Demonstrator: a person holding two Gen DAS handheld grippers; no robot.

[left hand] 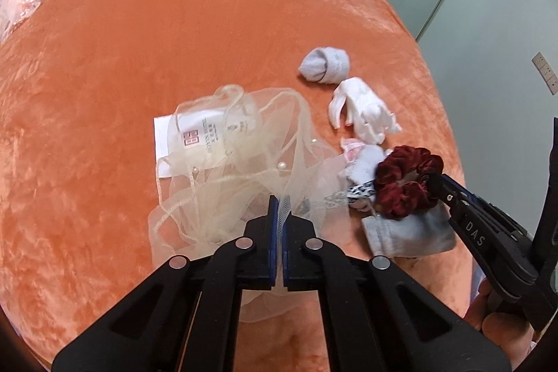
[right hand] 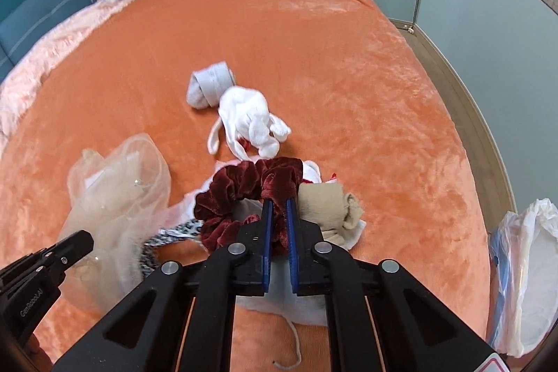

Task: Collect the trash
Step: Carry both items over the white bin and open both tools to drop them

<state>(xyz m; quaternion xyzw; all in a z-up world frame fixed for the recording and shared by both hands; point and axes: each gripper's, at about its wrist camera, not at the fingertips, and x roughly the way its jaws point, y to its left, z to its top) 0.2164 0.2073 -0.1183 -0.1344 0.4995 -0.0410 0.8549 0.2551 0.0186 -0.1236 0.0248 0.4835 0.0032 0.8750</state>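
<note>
Velvet, dark red: the scrunchie (right hand: 244,197) sits pinched in the right gripper (right hand: 277,208). At its left, the left gripper (left hand: 280,208) nips cream tulle (left hand: 216,169). Both likely lift litter off the orange bedspread (right hand: 314,51) for the white bag (right hand: 526,267) at right.

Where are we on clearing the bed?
Done: nothing visibly bagged; white bag sits beside the bed. In hand: left gripper shut on tulle, right gripper shut on scrunchie. Left: grey sock, white socks, beige sock, paper.
</note>
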